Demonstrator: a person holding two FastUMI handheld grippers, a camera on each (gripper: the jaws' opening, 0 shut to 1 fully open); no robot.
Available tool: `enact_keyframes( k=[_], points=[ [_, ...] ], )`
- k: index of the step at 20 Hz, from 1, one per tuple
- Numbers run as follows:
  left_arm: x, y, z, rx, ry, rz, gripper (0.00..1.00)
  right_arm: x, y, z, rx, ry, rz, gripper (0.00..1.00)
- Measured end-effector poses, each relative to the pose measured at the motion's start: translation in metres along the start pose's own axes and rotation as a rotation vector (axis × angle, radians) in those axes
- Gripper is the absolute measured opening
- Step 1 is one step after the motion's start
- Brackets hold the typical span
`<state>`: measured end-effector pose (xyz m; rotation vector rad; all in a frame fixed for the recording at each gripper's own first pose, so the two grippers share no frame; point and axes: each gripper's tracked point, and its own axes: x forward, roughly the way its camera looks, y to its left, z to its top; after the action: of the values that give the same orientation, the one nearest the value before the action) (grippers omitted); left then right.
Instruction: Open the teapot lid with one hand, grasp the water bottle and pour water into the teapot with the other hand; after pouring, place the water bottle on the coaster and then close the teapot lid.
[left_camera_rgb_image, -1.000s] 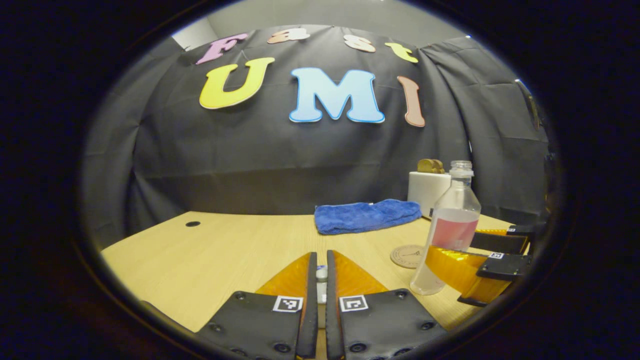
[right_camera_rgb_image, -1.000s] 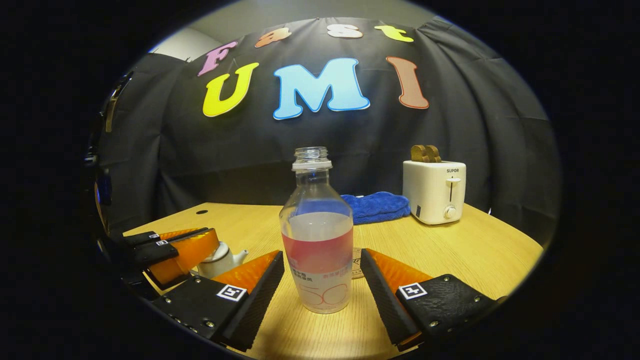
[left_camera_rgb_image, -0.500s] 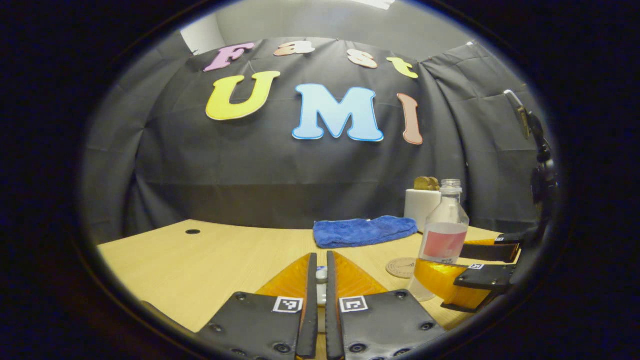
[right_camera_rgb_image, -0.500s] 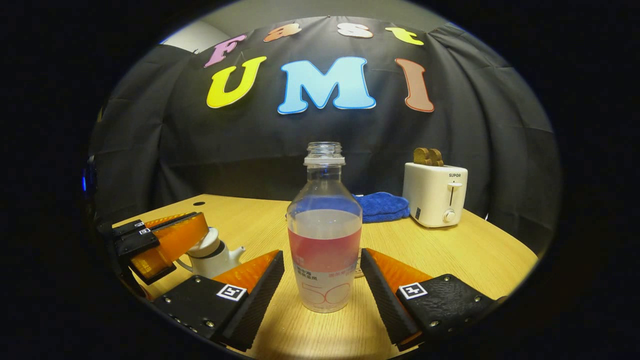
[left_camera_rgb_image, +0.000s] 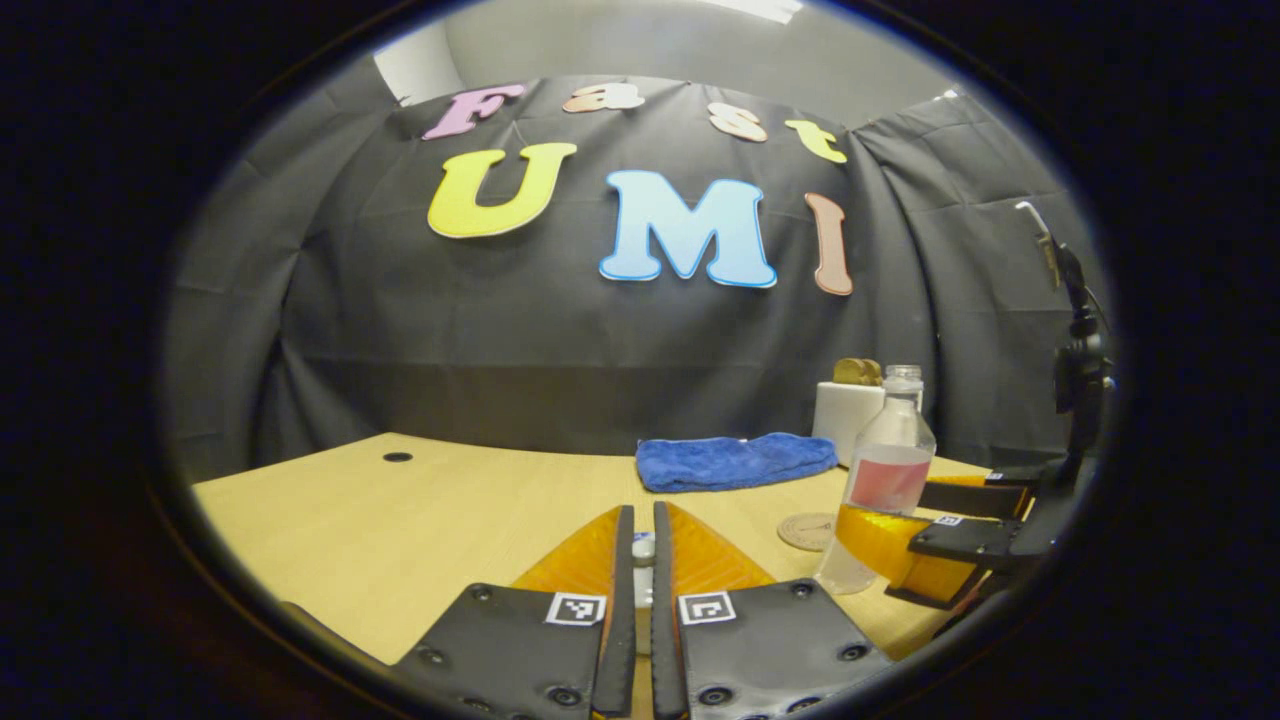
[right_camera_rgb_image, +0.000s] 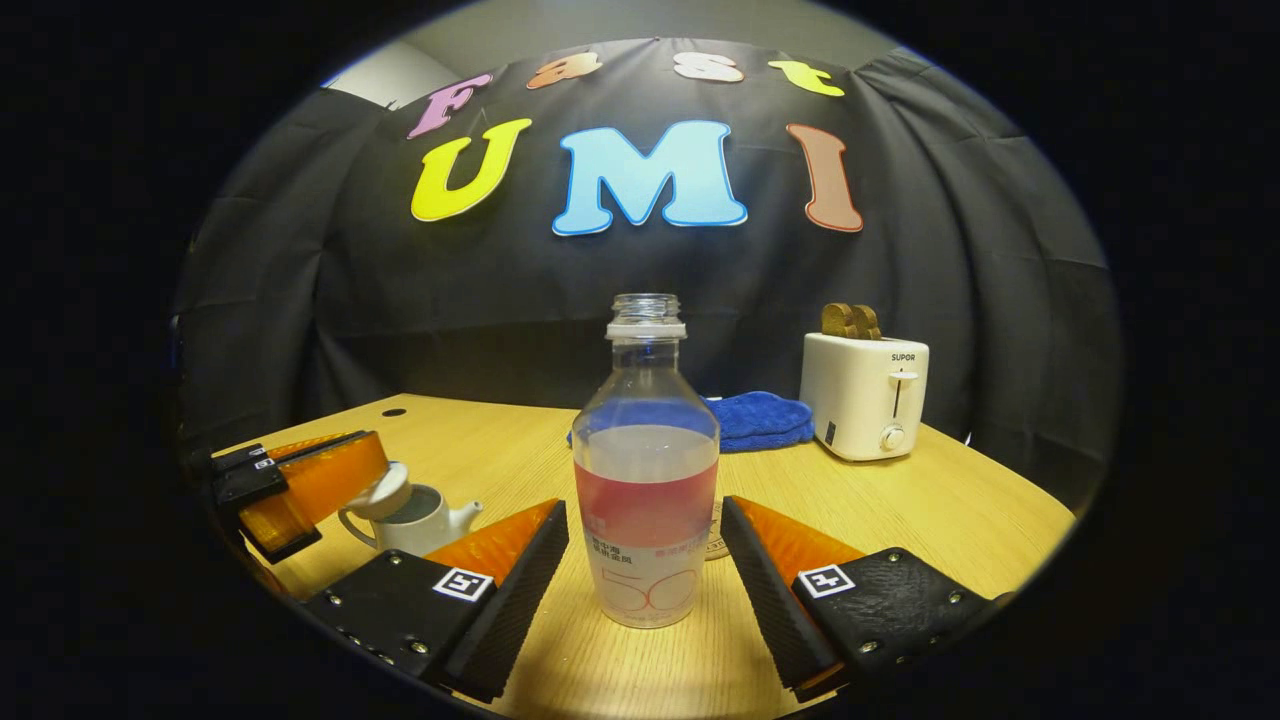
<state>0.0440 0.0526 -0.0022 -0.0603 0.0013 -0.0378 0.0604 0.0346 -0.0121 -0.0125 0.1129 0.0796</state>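
Left gripper view: the left hand-held gripper (left_camera_rgb_image: 641, 560) is closed on the small white lid knob (left_camera_rgb_image: 643, 548). The uncapped bottle (left_camera_rgb_image: 882, 478) stands upright on the counter (left_camera_rgb_image: 420, 510), partly filled.

Right gripper view: the right hand-held gripper (right_camera_rgb_image: 645, 560) is spread wide around the bottle (right_camera_rgb_image: 646, 470), not touching. The teapot (right_camera_rgb_image: 415, 517) is uncovered, spout rightward, lid (right_camera_rgb_image: 379, 492) raised and tilted.

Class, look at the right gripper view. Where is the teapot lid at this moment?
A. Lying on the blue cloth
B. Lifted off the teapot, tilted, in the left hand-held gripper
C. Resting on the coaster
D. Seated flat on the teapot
B: the teapot lid sits tilted at the tip of the left hand-held gripper, raised above the teapot, whose dark opening shows.
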Motion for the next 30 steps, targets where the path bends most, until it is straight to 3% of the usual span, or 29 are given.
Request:
enact_keyframes(
  k=[6, 22, 23, 30],
  points=[
    [-0.015, 0.014, -0.001, 0.053, -0.002, 0.009, 0.14, 0.002, 0.000, 0.002, 0.001, -0.015, -0.012, 0.94],
    [-0.015, 0.042, -0.002, 0.056, -0.001, 0.069, 0.14, 0.002, -0.001, 0.000, 0.006, -0.006, -0.013, 0.94],
    [-0.015, 0.045, -0.003, 0.057, -0.001, 0.067, 0.14, 0.003, 0.000, -0.001, 0.007, -0.005, -0.015, 0.78],
    [-0.004, 0.054, -0.001, 0.056, -0.003, -0.011, 0.14, 0.003, 0.000, 0.000, -0.003, -0.007, -0.019, 0.76]
  ],
)
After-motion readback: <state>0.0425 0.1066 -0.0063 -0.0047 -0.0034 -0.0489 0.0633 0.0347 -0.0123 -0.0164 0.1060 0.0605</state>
